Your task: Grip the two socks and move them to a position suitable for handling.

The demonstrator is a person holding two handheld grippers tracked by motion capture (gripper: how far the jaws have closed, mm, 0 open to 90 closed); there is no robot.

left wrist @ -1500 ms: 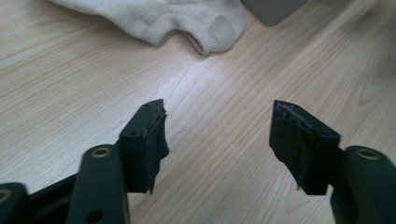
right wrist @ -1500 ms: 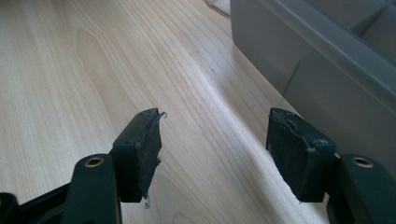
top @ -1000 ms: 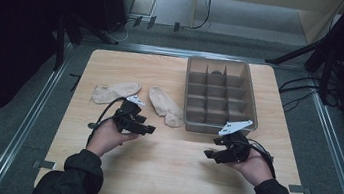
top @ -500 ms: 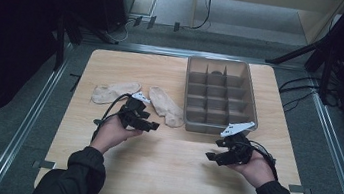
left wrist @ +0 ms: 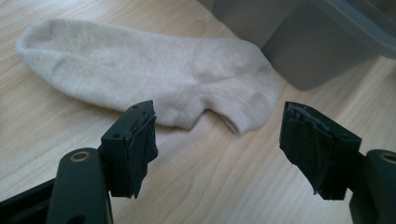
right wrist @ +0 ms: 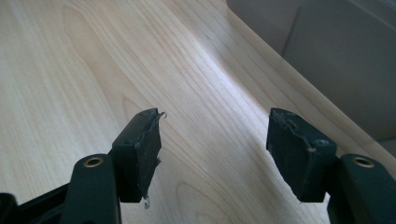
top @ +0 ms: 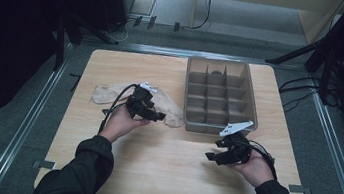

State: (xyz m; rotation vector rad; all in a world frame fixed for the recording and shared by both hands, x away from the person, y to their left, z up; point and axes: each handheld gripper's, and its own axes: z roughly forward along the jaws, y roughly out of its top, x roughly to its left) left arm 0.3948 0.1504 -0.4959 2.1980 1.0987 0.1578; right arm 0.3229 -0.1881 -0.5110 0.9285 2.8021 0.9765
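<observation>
Two beige socks lie on the wooden table (top: 159, 176): one (top: 107, 93) at the left, the other (top: 172, 111) beside the grey divided bin (top: 213, 129). My left gripper (top: 153, 116) hovers over the near edge of the right sock, open. In the left gripper view that sock (left wrist: 154, 84) lies flat just beyond the left gripper (left wrist: 218, 122), its cuff end between the spread jaws. My right gripper (top: 216, 150) is open over bare wood in front of the bin. The right gripper view shows the right gripper (right wrist: 217, 123) holding nothing.
The bin's corner (left wrist: 308, 51) stands just right of the sock, and its front wall (right wrist: 336, 60) rises ahead of the right gripper. One far compartment holds a dark object (top: 217, 73). Bare wood stretches along the near half of the table.
My left gripper has moved right and forward, over the right sock's near edge. The right gripper has shifted slightly toward the person. Both jaws remain open.
</observation>
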